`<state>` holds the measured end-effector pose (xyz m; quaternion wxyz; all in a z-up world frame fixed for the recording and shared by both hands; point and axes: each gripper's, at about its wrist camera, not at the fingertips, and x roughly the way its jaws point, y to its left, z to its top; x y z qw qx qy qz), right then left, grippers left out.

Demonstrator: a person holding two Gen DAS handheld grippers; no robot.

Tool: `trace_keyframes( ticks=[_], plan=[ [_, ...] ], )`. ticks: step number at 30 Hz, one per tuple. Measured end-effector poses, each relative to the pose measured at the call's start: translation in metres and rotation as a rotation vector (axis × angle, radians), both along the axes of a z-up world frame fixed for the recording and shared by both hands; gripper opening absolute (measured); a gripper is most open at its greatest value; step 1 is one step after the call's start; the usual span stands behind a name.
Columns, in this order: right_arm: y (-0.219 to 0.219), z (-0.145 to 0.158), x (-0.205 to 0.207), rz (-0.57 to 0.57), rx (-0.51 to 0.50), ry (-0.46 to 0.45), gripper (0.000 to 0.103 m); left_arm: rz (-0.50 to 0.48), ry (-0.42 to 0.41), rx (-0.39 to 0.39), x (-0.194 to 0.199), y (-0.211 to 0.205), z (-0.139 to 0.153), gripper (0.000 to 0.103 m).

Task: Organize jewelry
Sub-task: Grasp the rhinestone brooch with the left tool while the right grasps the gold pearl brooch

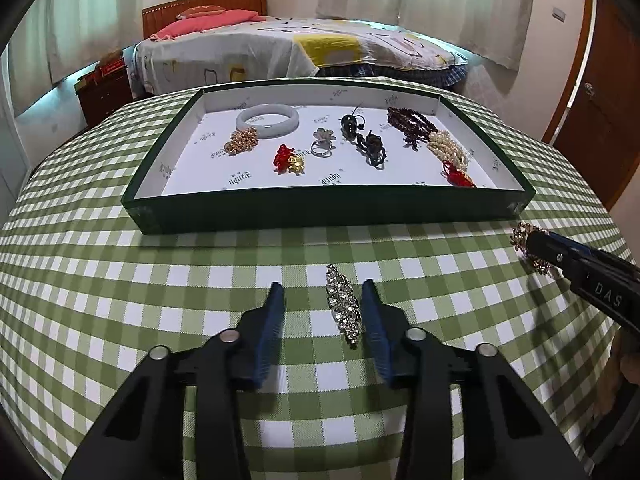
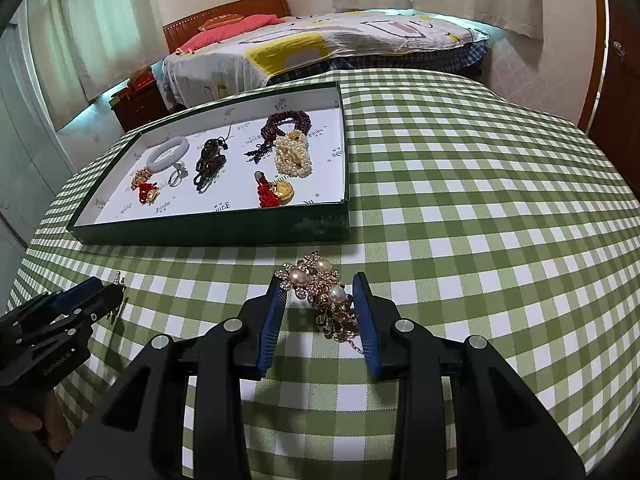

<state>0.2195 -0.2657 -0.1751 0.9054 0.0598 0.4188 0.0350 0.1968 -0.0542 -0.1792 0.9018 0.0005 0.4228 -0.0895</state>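
Note:
A slim rhinestone clip (image 1: 342, 304) lies on the green checked tablecloth between the fingers of my left gripper (image 1: 322, 285). It rests against the right finger, with a wide gap to the left one, so this gripper is open. My right gripper (image 2: 318, 278) is shut on a gold brooch with pearls (image 2: 324, 296), which still rests on the cloth with both blue pads against it. That gripper (image 1: 534, 242) and the brooch (image 1: 519, 236) also show at the right edge of the left wrist view. The left gripper (image 2: 108, 294) shows low on the left of the right wrist view.
A shallow green tray (image 1: 320, 208) with a white floor stands just beyond both grippers. It holds a white bangle (image 1: 267, 120), a ring, red knot charms, dark beads, a garnet bracelet and a pearl bracelet (image 2: 292, 154). A bed (image 1: 280, 48) stands behind the table.

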Motion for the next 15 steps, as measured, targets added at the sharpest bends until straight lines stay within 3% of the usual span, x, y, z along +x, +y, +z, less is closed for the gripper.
trace_keyframes(
  ticks=[4, 15],
  plan=[
    [0.000, 0.000, -0.001, 0.001, 0.007, -0.002, 0.033, -0.011, 0.000, 0.002, 0.000, 0.001, 0.000, 0.014],
    [0.003, 0.011, -0.008, 0.007, 0.021, -0.030, 0.033, -0.014, -0.014, -0.028, -0.004, 0.006, 0.003, 0.012]
  ],
)
